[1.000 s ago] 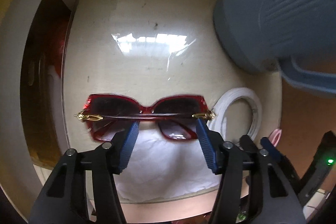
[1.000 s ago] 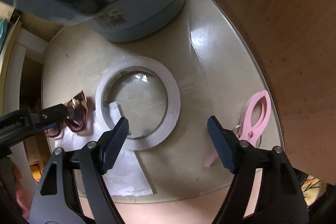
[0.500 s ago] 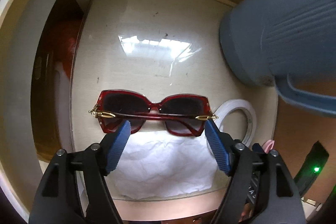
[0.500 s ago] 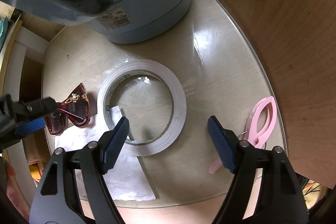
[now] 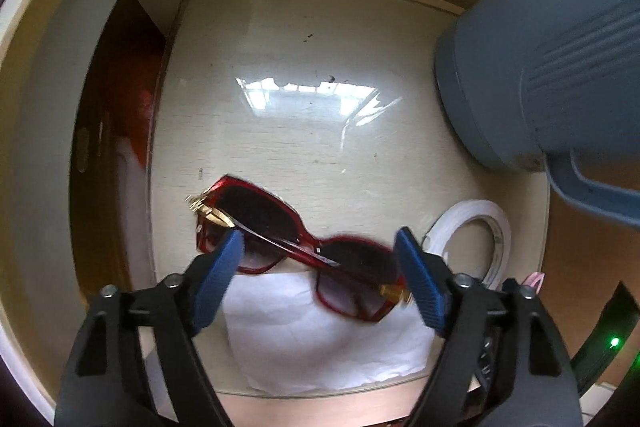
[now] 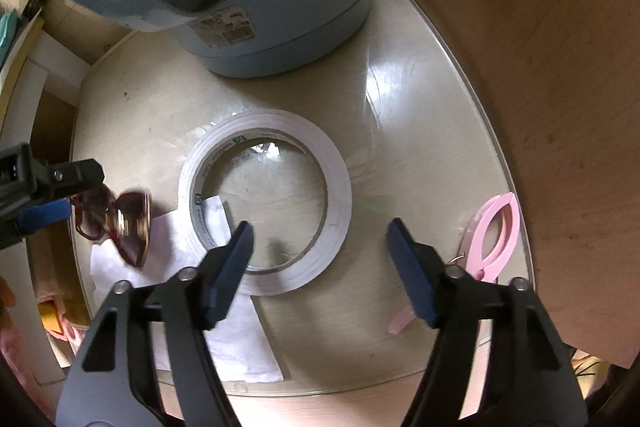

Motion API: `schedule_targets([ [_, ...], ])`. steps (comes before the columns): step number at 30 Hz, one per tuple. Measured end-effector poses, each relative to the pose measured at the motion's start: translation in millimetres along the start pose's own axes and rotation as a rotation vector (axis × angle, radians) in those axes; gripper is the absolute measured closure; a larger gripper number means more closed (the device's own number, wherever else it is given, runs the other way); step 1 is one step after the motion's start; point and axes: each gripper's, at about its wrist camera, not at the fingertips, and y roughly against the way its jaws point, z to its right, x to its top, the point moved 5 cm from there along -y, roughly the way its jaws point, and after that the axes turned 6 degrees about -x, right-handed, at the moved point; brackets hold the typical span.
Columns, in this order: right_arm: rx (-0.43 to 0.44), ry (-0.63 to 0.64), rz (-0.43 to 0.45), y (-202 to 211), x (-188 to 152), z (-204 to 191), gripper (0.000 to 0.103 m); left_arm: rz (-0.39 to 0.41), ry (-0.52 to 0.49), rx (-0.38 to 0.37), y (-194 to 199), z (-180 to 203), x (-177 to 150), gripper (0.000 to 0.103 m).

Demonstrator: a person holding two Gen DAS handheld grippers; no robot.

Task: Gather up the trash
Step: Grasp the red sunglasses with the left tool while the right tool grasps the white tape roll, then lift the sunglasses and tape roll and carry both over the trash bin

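Tabletop (image 5: pixel 280 99): pale beige under a glossy clear cover, window glare near the middle, wood panelling along the far and right sides
Bin (image 5: pixel 552 67): blue-grey plastic, ribbed wall, standing at the far right corner of the tabletop, barcode label (image 6: pixel 226 29) low on its side
Paper (image 5: pixel 328 339): crumpled white sheet lying flat at the near edge, left of centre, one corner tucked inside the tape ring
Sunglasses (image 5: pixel 296 247): red frame, dark lenses, gold hinges, arms folded, lying askew with the right lens on the paper's far edge and the left lens on bare tabletop, slightly blurred
Tape roll (image 6: pixel 266 203): wide white ring lying flat near the middle, just right of the sunglasses, resting partly on the paper
Pink clip (image 6: pixel 492 231): plastic, at the right edge of the tabletop, well apart from the paper
Left tongs (image 5: pixel 320 267): blue pads spread apart, gripping nothing, held over the near edge with the sunglasses between and beyond the tips; contact with the frame not clear
Right tongs (image 6: pixel 320 247): blue pads spread wide, gripping nothing, hovering over the near rim of the tape roll
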Motion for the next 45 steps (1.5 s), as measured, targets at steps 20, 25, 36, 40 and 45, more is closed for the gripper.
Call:
schedule_targets([
  [20, -0.021, -0.043, 0.027, 3.4, 4.4, 20.3, 0.088, -0.109, -0.068, -0.083, -14.7, -3.4, -17.2, 0.095],
  [25, 0.000, -0.062, 0.027, 10.8, 2.7, 27.4, 0.088, -0.099, -0.074, -0.100, -7.4, -2.5, -22.2, 0.096],
  [36, 0.015, -0.081, 0.036, 38.9, -10.1, 27.3, 0.088, -0.081, -0.108, -0.144, 14.8, 6.8, -33.6, 0.096],
  [40, 0.017, -0.094, 0.044, 50.7, -16.2, 25.5, 0.088, -0.070, -0.121, -0.161, 26.9, 9.1, -40.2, 0.096],
  [45, 0.017, -0.103, 0.064, 68.2, -25.6, 24.2, 0.088, -0.058, -0.138, -0.179, 38.7, 14.0, -49.2, 0.096],
])
